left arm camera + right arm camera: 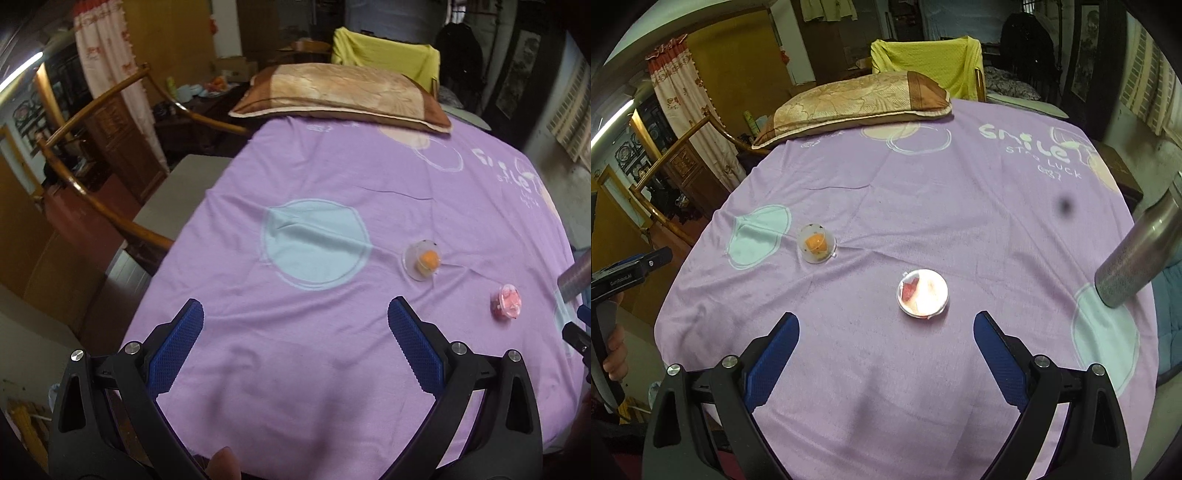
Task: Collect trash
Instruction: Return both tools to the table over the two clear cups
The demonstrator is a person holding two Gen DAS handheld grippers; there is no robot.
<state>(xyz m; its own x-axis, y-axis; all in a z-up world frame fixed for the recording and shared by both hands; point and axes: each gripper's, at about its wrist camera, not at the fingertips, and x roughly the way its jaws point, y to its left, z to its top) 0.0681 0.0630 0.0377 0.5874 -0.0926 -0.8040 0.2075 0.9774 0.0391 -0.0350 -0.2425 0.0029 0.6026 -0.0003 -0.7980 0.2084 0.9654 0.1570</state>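
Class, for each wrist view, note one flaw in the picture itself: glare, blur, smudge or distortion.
Left wrist view: the small clear cup with orange contents looks soft and blurred. Right wrist view: glare whitens the small round clear cup with red contents, and a dark smudge floats over the purple bedsheet.

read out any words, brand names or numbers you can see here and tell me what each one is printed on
"smile" – white print on the purple bedsheet, far right corner.
"STAY LUCK" – beneath it on the sheet; the second word of the pair is clear, the first partly blurred.
"0237" or similar – below that, digits uncertain.
"GalnRobot.AI" or close – on the left gripper's body, small, spelling uncertain.
Jelly cups: no readable text.
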